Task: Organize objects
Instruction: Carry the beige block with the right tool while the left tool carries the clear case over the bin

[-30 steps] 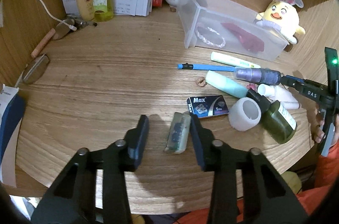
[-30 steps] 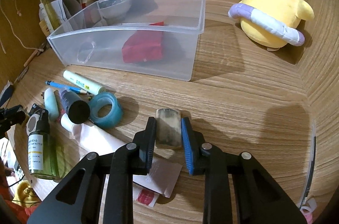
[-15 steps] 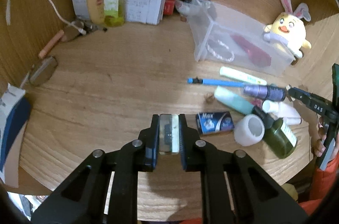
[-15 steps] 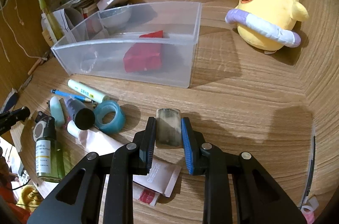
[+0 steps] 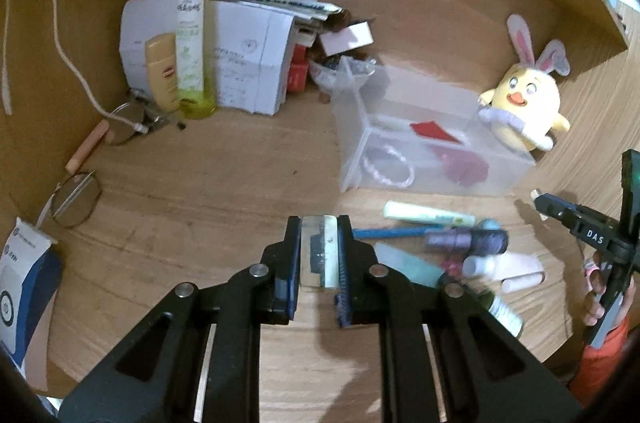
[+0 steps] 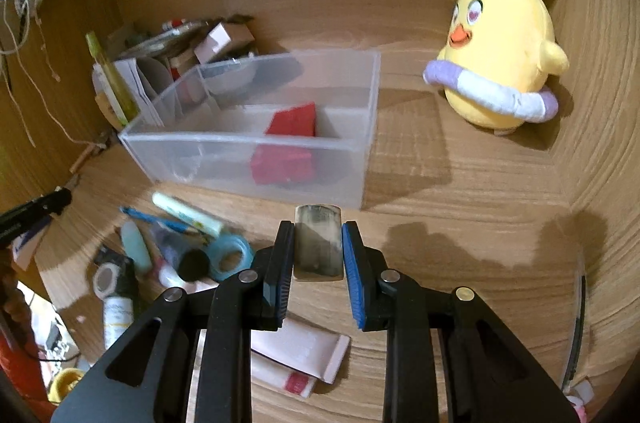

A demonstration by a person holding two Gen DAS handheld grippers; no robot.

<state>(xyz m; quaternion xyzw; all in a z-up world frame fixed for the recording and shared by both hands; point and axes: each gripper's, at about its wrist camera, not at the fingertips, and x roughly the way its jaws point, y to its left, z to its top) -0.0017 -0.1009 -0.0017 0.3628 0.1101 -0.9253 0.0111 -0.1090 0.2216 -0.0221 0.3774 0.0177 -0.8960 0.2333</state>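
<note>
Left wrist view showed the left gripper (image 5: 319, 263) nearly closed, its blue-lined pads pressed against both long sides of a small clear case (image 5: 318, 255), which it held above the wooden desk (image 5: 208, 191). The clear case was a slim, see-through rectangular box with a pale green edge on its right side and something dark inside; its long axis ran along the fingers, pointing away from the camera toward the clear bin (image 5: 424, 143). In the right wrist view the right gripper (image 6: 319, 251) was likewise drawn almost closed, clamped on a flat grey block (image 6: 318, 243) by its two long edges. The flat grey block was a dull, smoky grey-brown rectangle with rounded far corners and a faint sheen; its long axis also lay along the fingers, its far end aimed at the near wall of the clear bin, and it hung clear of the desk just in front of that wall. The clear bin stood on the desk with a red packet (image 6: 288, 143) in it and, seen from the left wrist, a pale beaded bracelet (image 5: 388, 169). A yellow plush chick (image 6: 500, 63) with rabbit ears sat to the right of the bin. A loose cluster of tubes, a blue pen (image 5: 388, 233) and a teal tape roll (image 6: 232, 255) lay on the desk between the two grippers.
</note>
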